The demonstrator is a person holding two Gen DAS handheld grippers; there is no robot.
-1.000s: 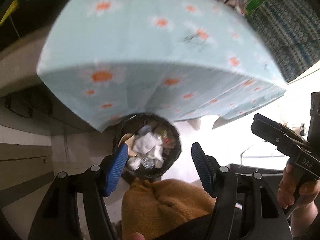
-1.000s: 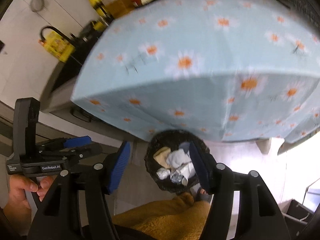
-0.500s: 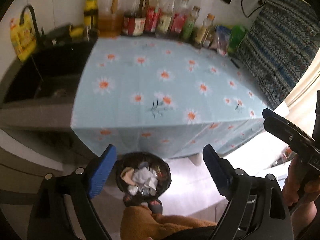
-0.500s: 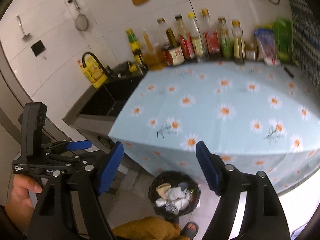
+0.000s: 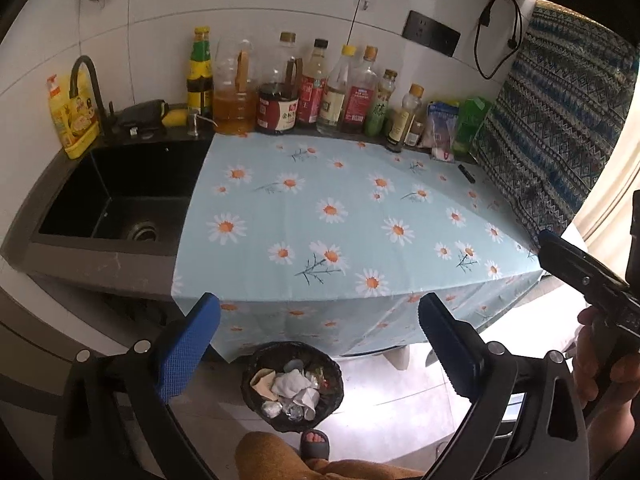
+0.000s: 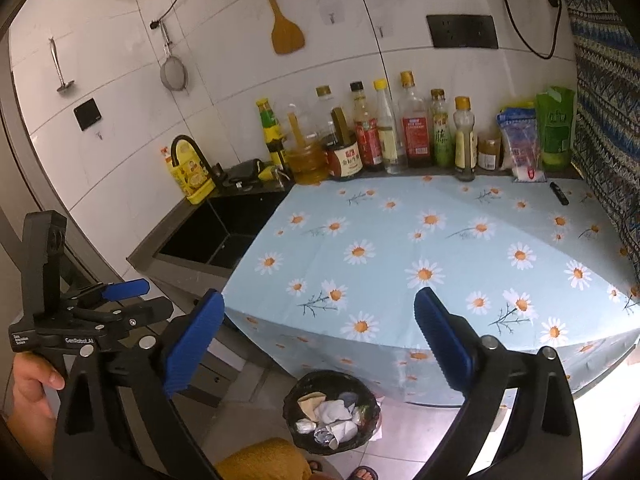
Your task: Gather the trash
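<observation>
A black-lined trash bin (image 5: pixel 294 390) (image 6: pixel 332 412) stands on the floor under the counter's front edge, holding crumpled white paper, foil balls and a tan scrap. My left gripper (image 5: pixel 318 320) hovers high above it, jaws opening wide with nothing between them. My right gripper (image 6: pixel 318 318) is likewise raised, jaws opening wide and empty. Each gripper's handle and the hand holding it show at the edge of the other's view. The daisy-print cloth (image 5: pixel 340 216) (image 6: pixel 440 256) on the counter carries no trash that I can see.
A black sink (image 5: pixel 116 200) with a faucet lies left of the cloth. Several sauce bottles (image 5: pixel 320 88) and packets line the back wall. A small dark object (image 6: pixel 559 193) lies at the cloth's far right. A patterned curtain (image 5: pixel 560 120) hangs right. A person's leg and sandalled foot (image 5: pixel 316 444) stand beside the bin.
Both grippers have risen from just over the bin and tilted up, so the whole counter and wall come into view. Both sets of jaws have spread much wider.
</observation>
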